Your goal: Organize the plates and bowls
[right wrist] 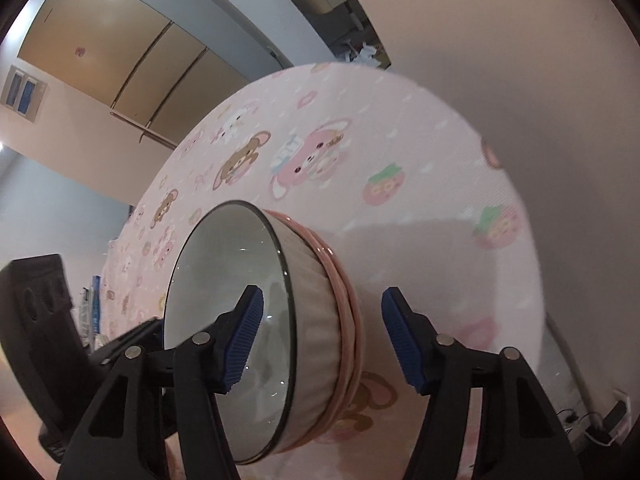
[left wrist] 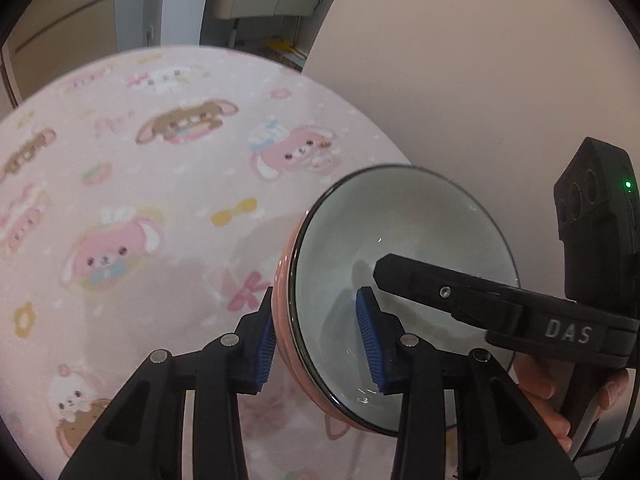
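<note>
A grey bowl [left wrist: 420, 220] with a dark rim sits nested in a pink bowl [left wrist: 285, 280] on the round table's pink cartoon cloth [left wrist: 120, 200]. My left gripper [left wrist: 318, 342] is shut on the stack's near wall, with one blue pad on the pink outside and the other inside the grey bowl. In the right wrist view the same grey bowl [right wrist: 224, 264] rests in the pink bowl [right wrist: 346, 280]. My right gripper [right wrist: 320, 340] straddles the opposite wall and is open. Its left pad is inside the bowl, and its right pad stands clear of the pink side.
The other gripper's finger [left wrist: 420, 280] reaches into the bowl from the right, with a hand [left wrist: 540, 392] behind it. The tablecloth [right wrist: 400, 160] ends at a curved edge close beyond the bowls. Cabinets [right wrist: 120, 52] stand at the back, and a power strip [right wrist: 600, 428] lies on the floor.
</note>
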